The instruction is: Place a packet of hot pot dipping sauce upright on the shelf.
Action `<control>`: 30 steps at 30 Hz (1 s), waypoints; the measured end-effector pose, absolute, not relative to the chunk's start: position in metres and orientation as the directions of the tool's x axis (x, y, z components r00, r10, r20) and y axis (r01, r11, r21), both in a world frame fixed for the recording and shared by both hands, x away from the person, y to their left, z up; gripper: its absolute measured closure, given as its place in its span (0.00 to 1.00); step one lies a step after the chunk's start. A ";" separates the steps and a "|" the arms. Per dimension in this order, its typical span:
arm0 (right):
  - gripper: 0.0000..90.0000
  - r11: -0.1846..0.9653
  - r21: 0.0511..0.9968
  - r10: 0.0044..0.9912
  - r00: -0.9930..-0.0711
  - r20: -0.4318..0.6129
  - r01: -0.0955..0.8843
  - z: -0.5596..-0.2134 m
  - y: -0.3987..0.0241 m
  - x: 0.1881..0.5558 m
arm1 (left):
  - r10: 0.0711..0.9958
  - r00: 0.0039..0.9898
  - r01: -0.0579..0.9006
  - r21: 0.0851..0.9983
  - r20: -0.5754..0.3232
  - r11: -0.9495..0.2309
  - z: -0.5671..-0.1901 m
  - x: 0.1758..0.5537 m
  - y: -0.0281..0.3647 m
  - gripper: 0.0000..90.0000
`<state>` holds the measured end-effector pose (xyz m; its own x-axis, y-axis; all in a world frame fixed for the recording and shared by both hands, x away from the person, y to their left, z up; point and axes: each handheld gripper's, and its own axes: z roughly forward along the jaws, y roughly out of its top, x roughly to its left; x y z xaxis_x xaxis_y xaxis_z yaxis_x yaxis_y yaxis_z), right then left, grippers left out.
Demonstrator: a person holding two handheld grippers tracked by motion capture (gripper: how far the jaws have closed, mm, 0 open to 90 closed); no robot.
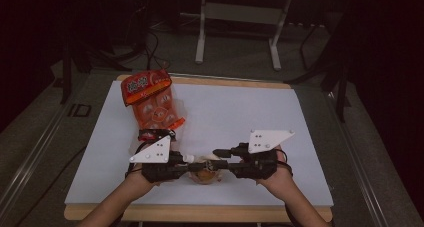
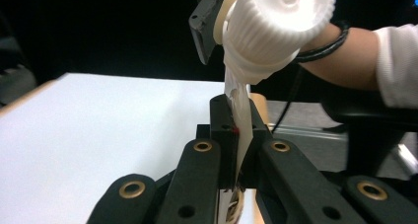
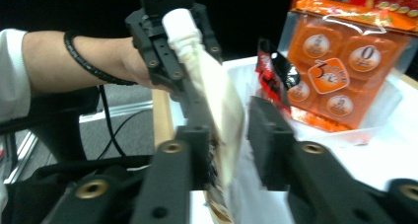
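Ribbed white plastic cap [image 2: 276, 24] — glossy orange plastic bag [image 1: 152, 103].

The pouch [image 1: 204, 173] is a small, soft, whitish spouted pack with a ribbed white screw cap [image 2: 276, 21] and brownish print low on its body. It is held off the white surface [image 1: 240, 117] near the front edge, between the two tools, its flat neck pinched thin.

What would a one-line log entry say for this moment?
left gripper: shut on spouted pouch | right gripper: open beside pouch | orange snack bag: behind
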<state>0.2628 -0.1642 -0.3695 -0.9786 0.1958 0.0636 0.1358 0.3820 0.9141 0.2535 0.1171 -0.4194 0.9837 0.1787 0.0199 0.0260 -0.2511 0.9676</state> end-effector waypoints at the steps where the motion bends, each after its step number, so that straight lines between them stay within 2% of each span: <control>1: 0.73 0.376 0.916 0.203 -0.977 0.068 0.142 -0.369 -0.166 0.264 | 0.180 0.983 0.022 0.968 0.024 -0.250 -0.419 0.254 0.118 0.99; 6: 0.56 0.341 0.929 0.256 -0.965 0.056 0.144 -0.366 -0.177 0.265 | 0.199 0.979 0.002 0.972 0.046 -0.234 -0.416 0.257 0.129 0.99; 11: 0.30 0.275 0.944 0.330 -0.940 0.089 0.186 -0.365 -0.193 0.273 | 0.253 0.965 -0.011 0.972 0.072 -0.235 -0.410 0.260 0.143 1.00; 12: 0.23 0.270 0.945 0.323 -0.942 0.089 0.182 -0.366 -0.196 0.275 | 0.258 0.963 -0.016 0.972 0.078 -0.235 -0.408 0.260 0.145 1.00; 14: 0.15 0.248 0.949 0.346 -0.933 0.102 0.196 -0.368 -0.203 0.277 | 0.271 0.958 -0.026 0.972 0.090 -0.232 -0.404 0.262 0.153 1.00; 17: 0.13 0.229 0.949 0.344 -0.930 0.129 0.216 -0.371 -0.212 0.281 | 0.291 0.952 -0.025 0.972 0.095 -0.235 -0.400 0.266 0.164 1.00; 20: 0.15 0.195 0.954 0.352 -0.924 0.147 0.226 -0.373 -0.220 0.284 | 0.309 0.946 -0.023 0.970 0.099 -0.241 -0.398 0.270 0.173 1.00; 30: 0.15 0.213 0.945 0.392 -0.908 0.151 0.249 -0.384 -0.230 0.286 | 0.364 0.928 0.018 0.968 0.077 -0.250 -0.412 0.286 0.199 1.00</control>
<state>0.2863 -0.2303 -0.3840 -0.9075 0.3919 0.1511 0.2495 0.2135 0.9446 0.2856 0.1990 -0.4116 0.9280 0.3644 0.0771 0.0178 -0.2502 0.9680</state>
